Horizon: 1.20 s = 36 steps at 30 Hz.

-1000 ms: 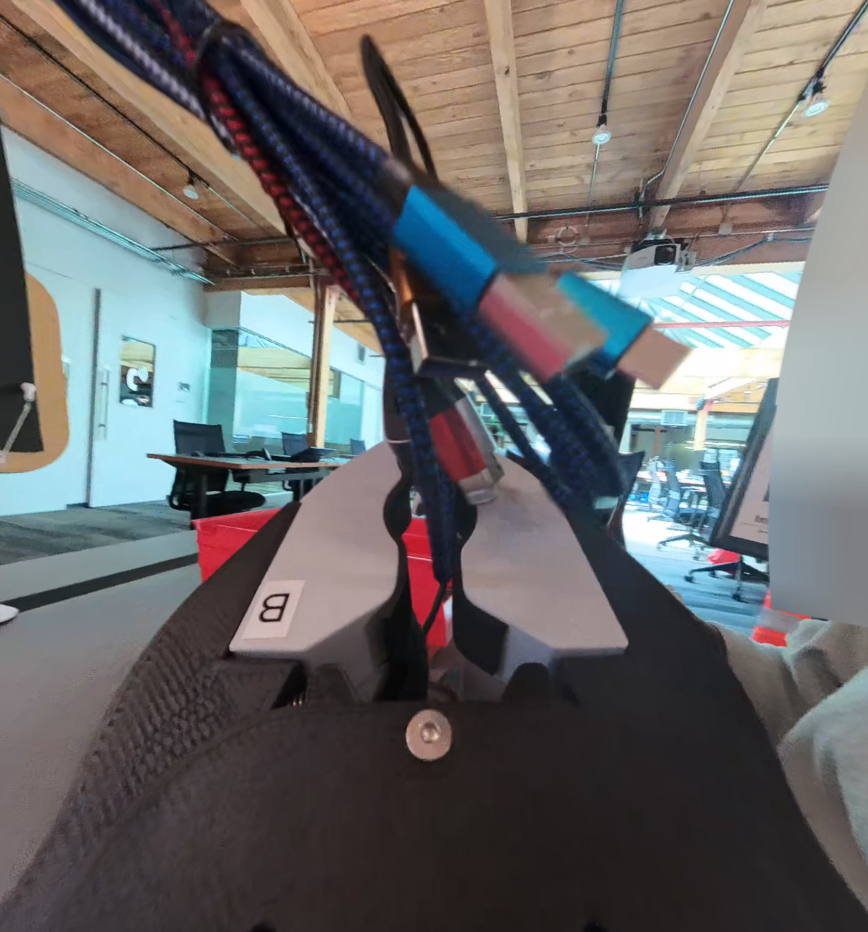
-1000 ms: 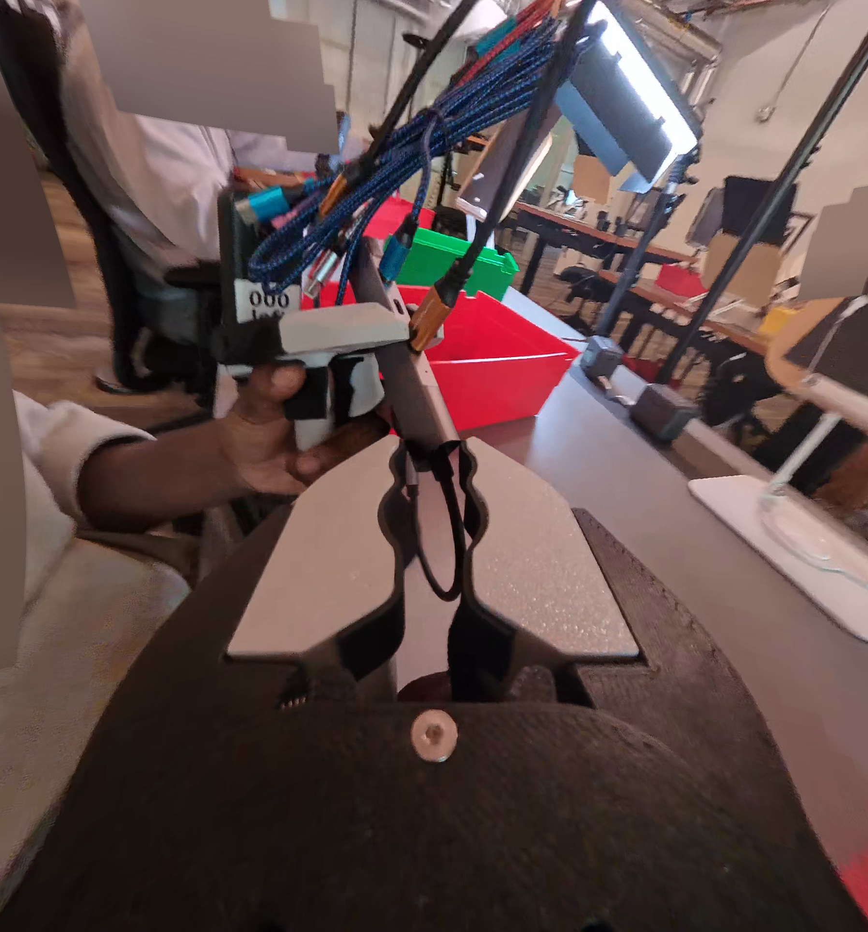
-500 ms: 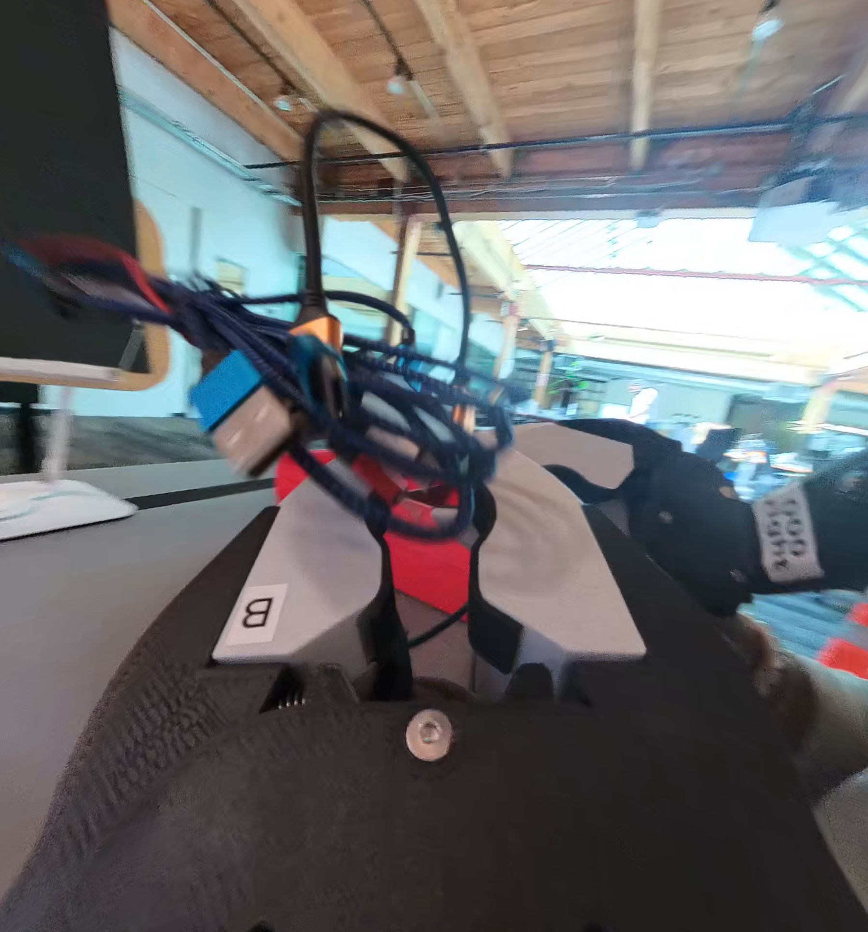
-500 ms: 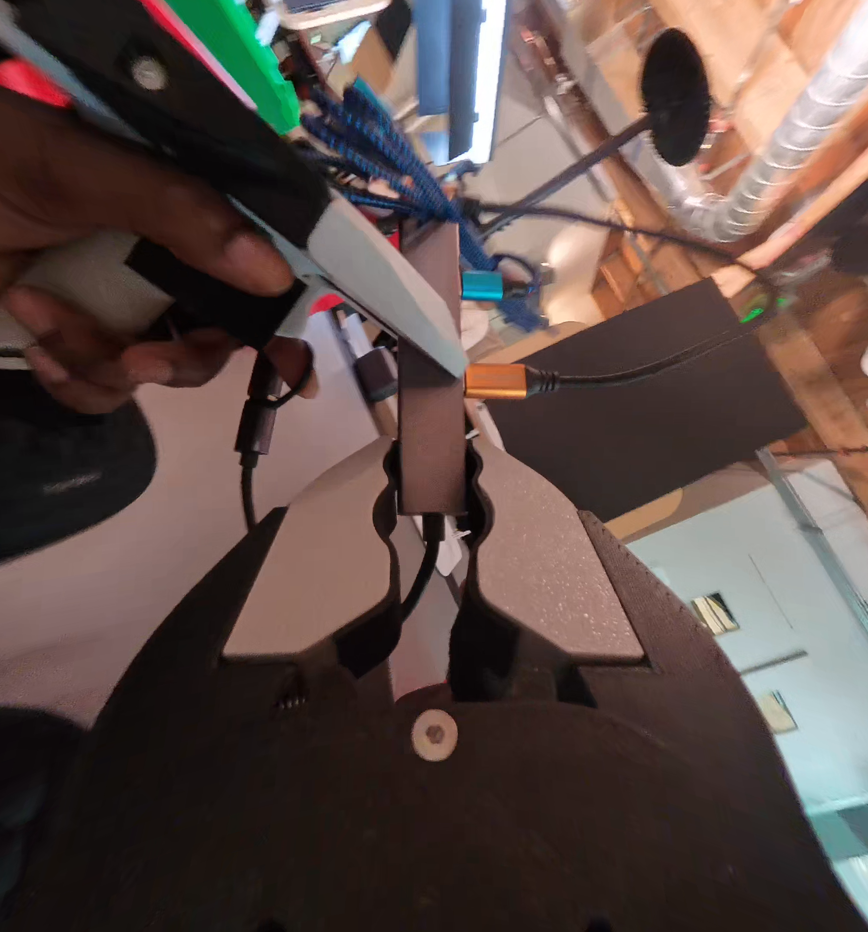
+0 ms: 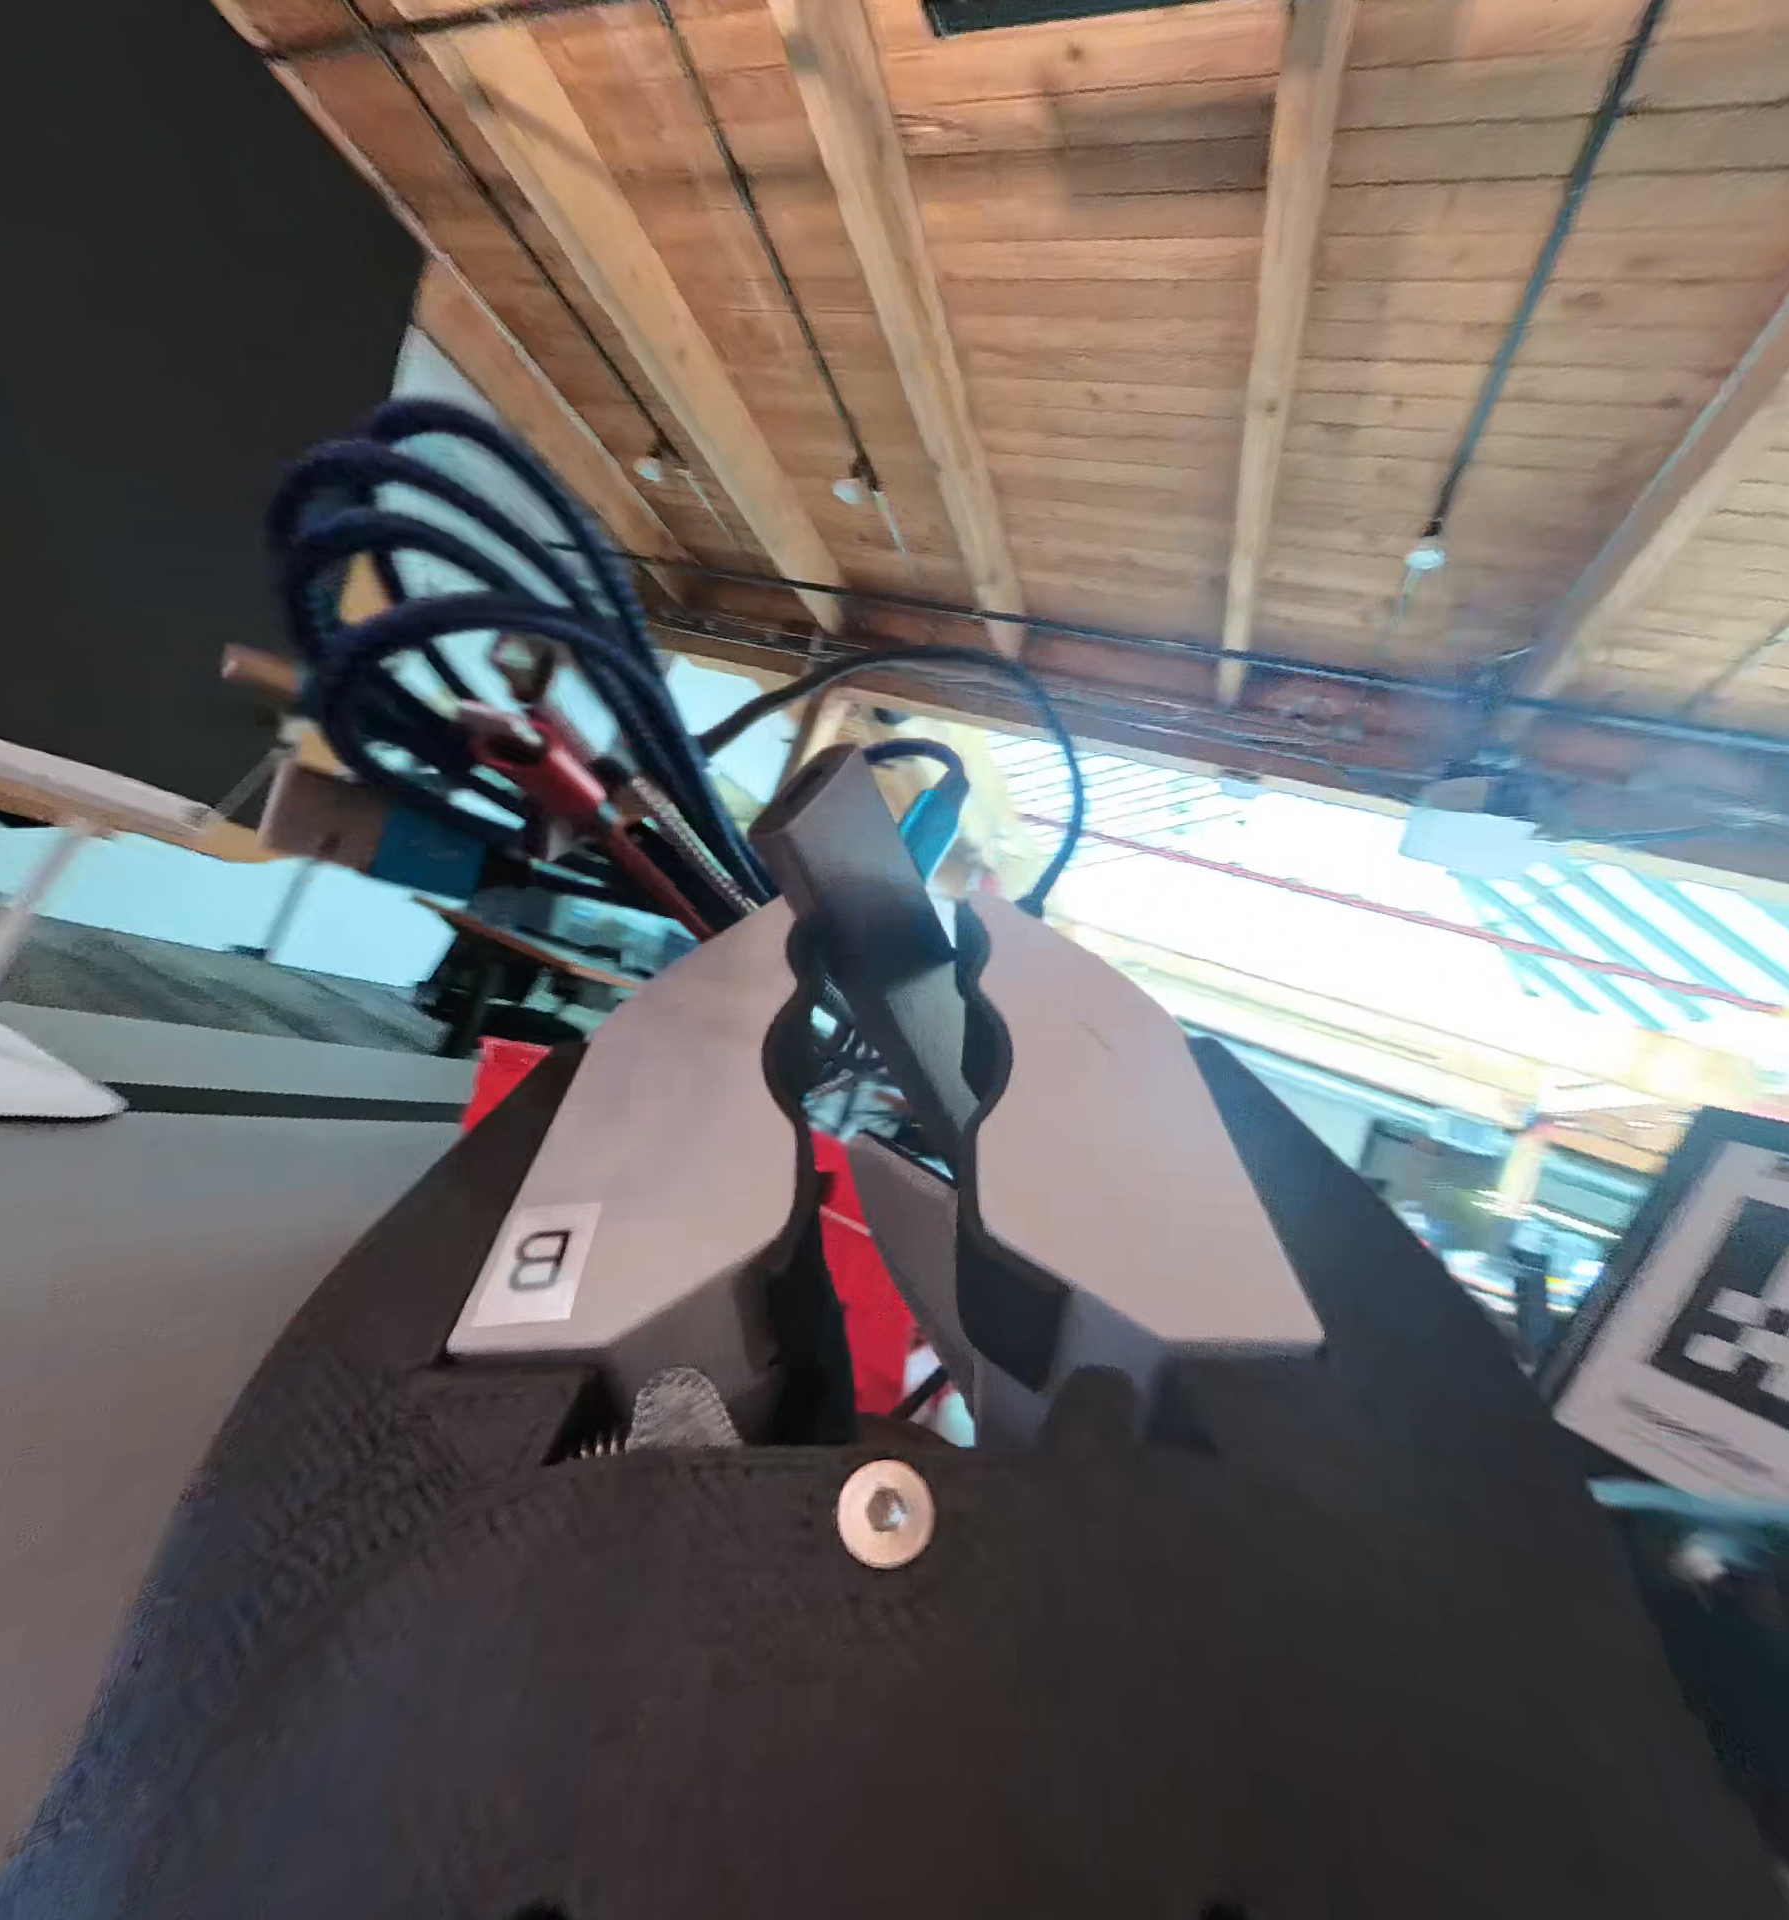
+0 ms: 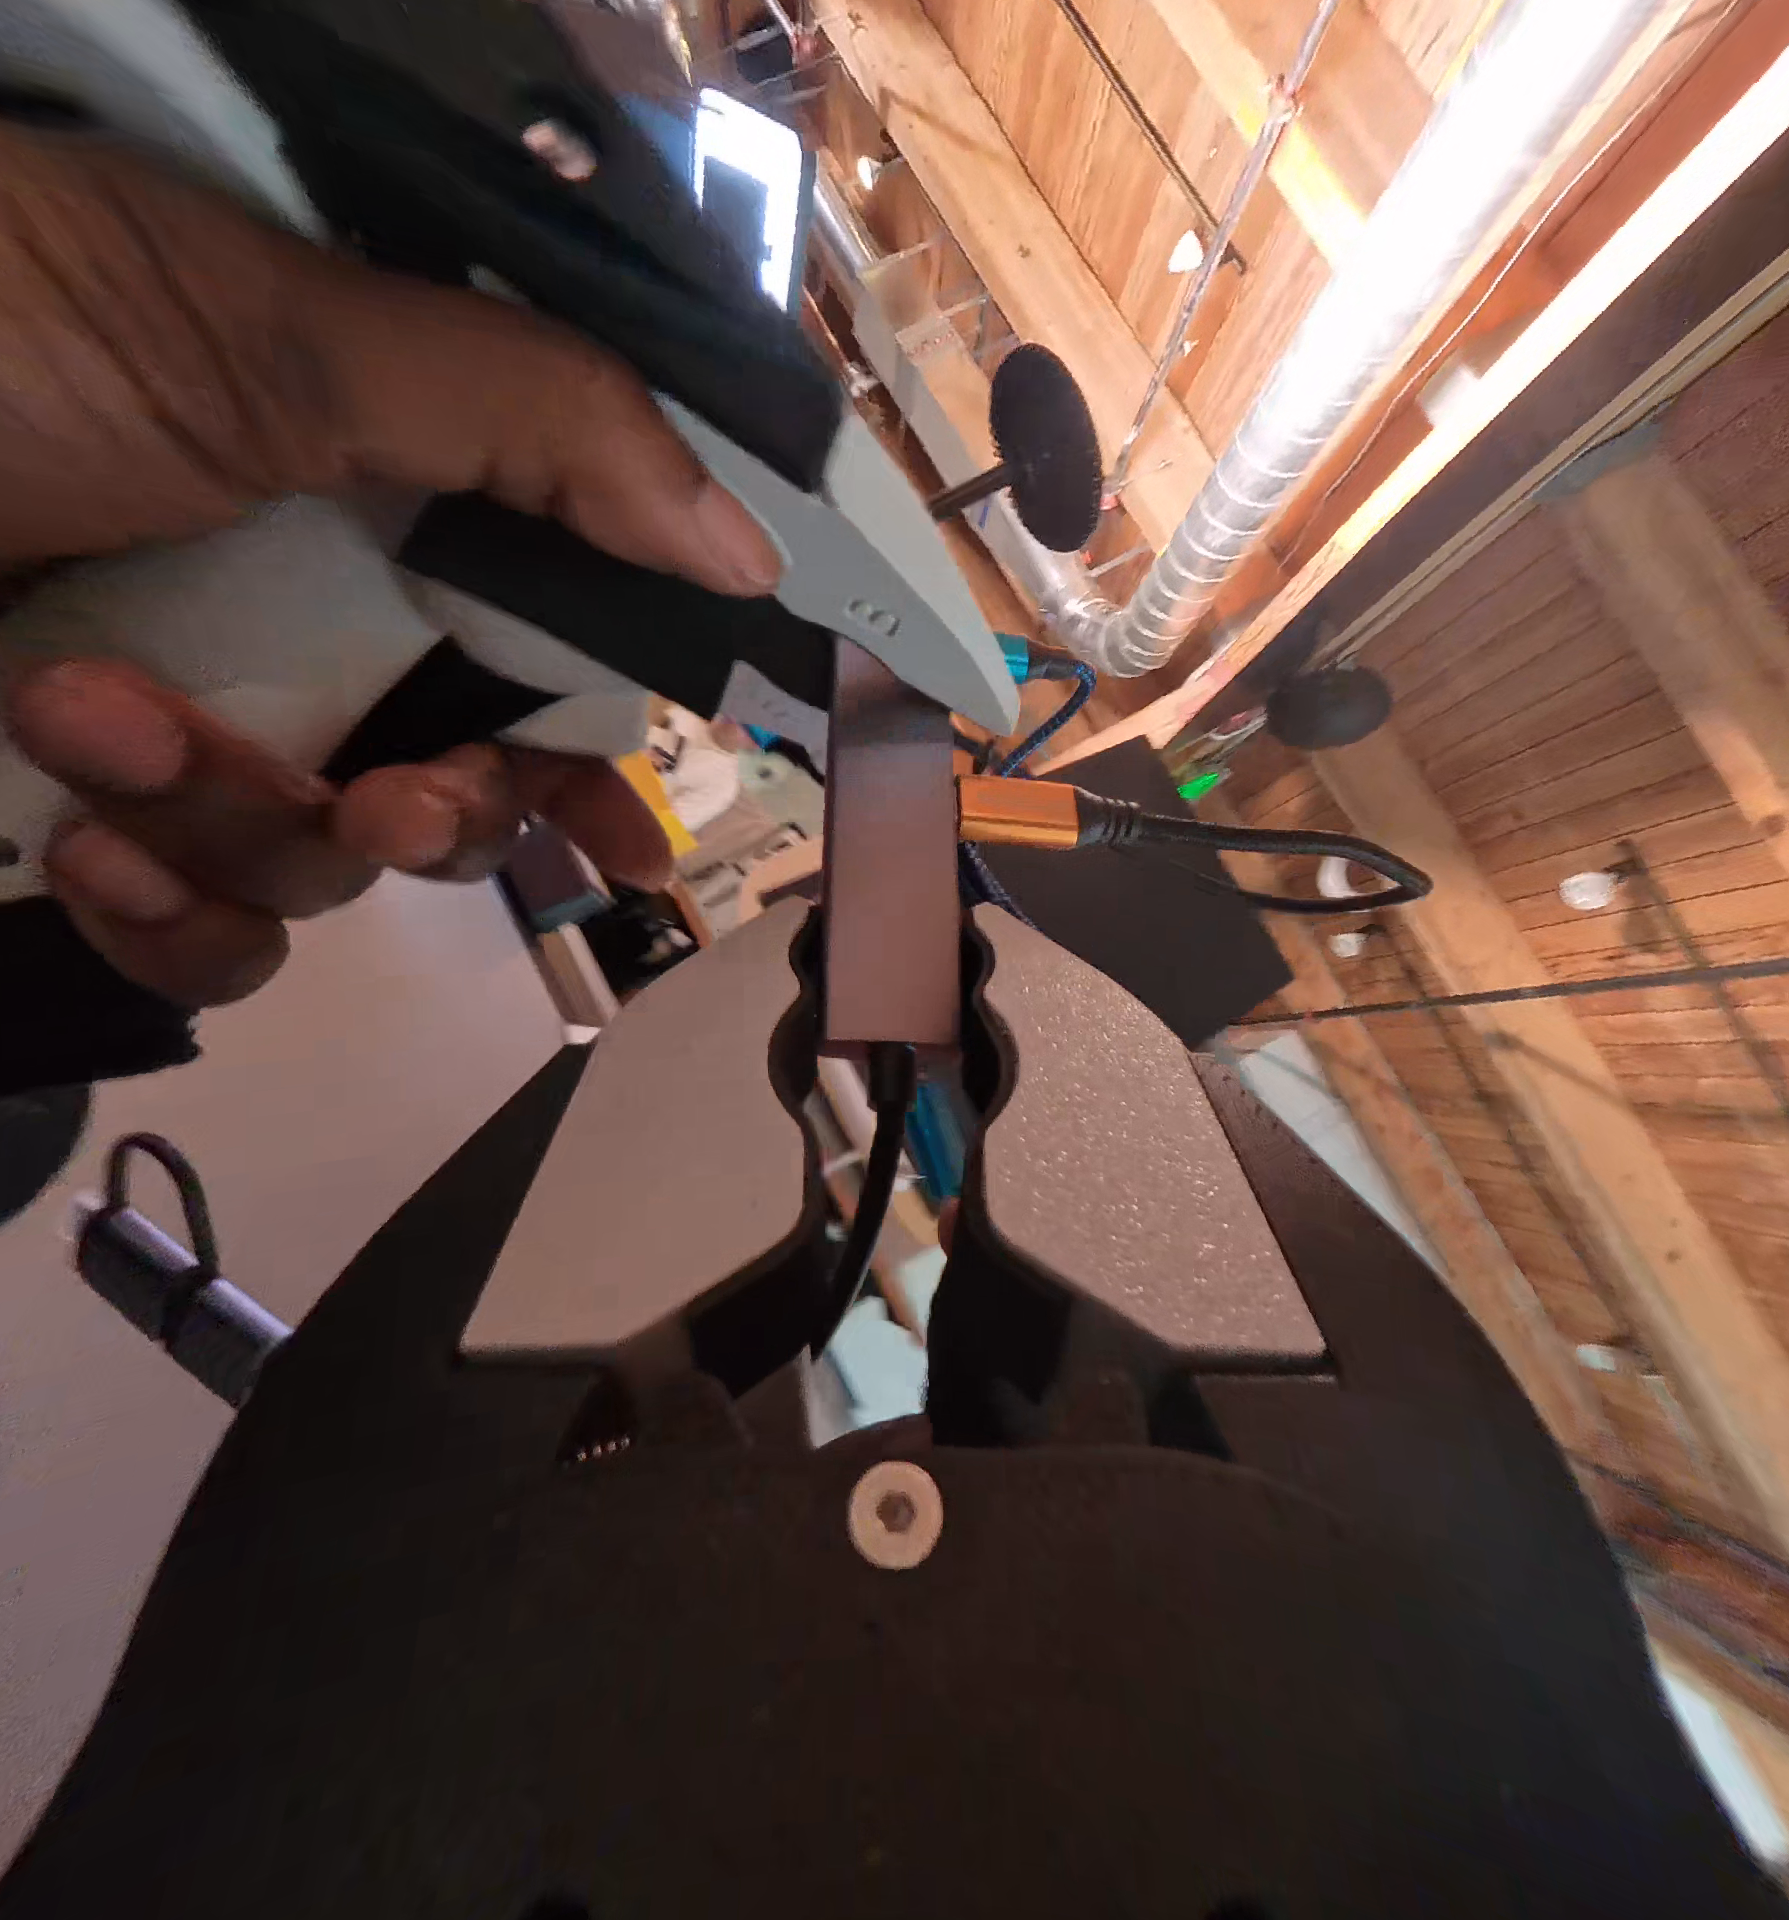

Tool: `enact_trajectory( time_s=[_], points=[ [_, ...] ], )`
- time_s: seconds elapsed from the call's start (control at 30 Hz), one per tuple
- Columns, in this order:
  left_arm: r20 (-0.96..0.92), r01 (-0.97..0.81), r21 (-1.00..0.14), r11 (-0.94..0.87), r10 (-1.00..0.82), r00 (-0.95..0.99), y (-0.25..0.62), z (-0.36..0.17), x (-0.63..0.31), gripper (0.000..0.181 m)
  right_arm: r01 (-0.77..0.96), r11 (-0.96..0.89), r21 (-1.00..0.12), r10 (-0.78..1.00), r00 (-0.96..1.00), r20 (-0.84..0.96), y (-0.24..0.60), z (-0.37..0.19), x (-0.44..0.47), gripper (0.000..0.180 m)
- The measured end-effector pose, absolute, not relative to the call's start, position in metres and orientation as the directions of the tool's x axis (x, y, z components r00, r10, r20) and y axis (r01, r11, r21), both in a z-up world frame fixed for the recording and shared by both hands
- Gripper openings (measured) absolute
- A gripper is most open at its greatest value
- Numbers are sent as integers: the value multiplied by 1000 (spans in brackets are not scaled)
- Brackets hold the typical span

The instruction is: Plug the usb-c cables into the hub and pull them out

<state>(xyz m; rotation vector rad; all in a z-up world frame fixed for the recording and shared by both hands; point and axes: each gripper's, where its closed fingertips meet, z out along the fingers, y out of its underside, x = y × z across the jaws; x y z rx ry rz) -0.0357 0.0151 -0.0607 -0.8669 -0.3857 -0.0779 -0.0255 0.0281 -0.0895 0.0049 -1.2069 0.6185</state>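
My right gripper (image 6: 890,977) is shut on the near end of the dark grey hub (image 6: 890,831), which stands upright between its fingers. An orange-plugged black cable (image 6: 1025,816) sits in the hub's right side. The hub's own lead and plug (image 6: 173,1320) hang at lower left. My left gripper (image 6: 973,696), held in a hand (image 6: 298,416), lies over the hub's far end. In the left wrist view the left gripper (image 5: 879,935) is shut on the bundle of blue and red braided cables (image 5: 474,644). The hub (image 5: 848,894) crosses its gap. A teal plug (image 5: 931,821) shows behind the hub.
Both grippers are raised and tilted toward the wooden ceiling (image 5: 1077,312). The grey table (image 5: 142,1247) lies below at the left, with a red bin (image 5: 859,1299) behind the fingers and a white lamp base (image 5: 7,1070). A microphone on a boom (image 6: 1041,447) hangs above.
Both grippers have tilted further up toward the ceiling. The cable bundle has swung to the left of the left fingers, and the hub now stands in their gap.
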Motion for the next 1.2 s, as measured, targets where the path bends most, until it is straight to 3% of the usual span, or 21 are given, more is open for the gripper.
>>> enact_trajectory(
  time_s=[0.2, 0.5, 0.6, 0.73, 0.87, 0.93, 1.0, 1.1, 1.2],
  points=[
    [407, 212, -764, 609, 201, 891, 18, -70, -45, 30, -298, 949, -105, 235, 443, 865, 30, -92, -29, 22],
    [453, 325, -726, 606, 65, 889, 20, -71, -43, 25, -257, 966, -21, 152, 503, 851, 33, -92, -30, 23],
    [509, 403, -691, 601, 8, 861, 24, -73, -42, 25, -167, 985, 47, 58, 571, 819, 38, -88, -30, 23],
    [603, 494, -660, 566, 7, 798, 31, -86, -51, 28, -62, 990, 128, -66, 597, 799, 45, -90, -37, 23],
    [602, 484, -662, 572, 20, 798, 30, -90, -55, 26, -99, 980, 171, -85, 570, 817, 39, -99, -41, 23],
    [569, 444, -679, 584, 38, 821, 26, -87, -56, 25, -236, 964, 123, 10, 494, 869, 29, -107, -39, 24],
    [513, 370, -718, 589, 90, 854, 22, -84, -56, 24, -439, 898, -27, 186, 323, 928, 16, -114, -30, 26],
    [454, 316, -741, 593, 95, 886, 20, -77, -51, 21, -556, 708, -436, 480, -75, 874, 9, -112, -23, 27],
    [385, 231, -786, 573, 161, 909, 20, -79, -51, 9, -479, 388, -787, 663, -448, 600, 12, -101, -18, 28]
  ],
)
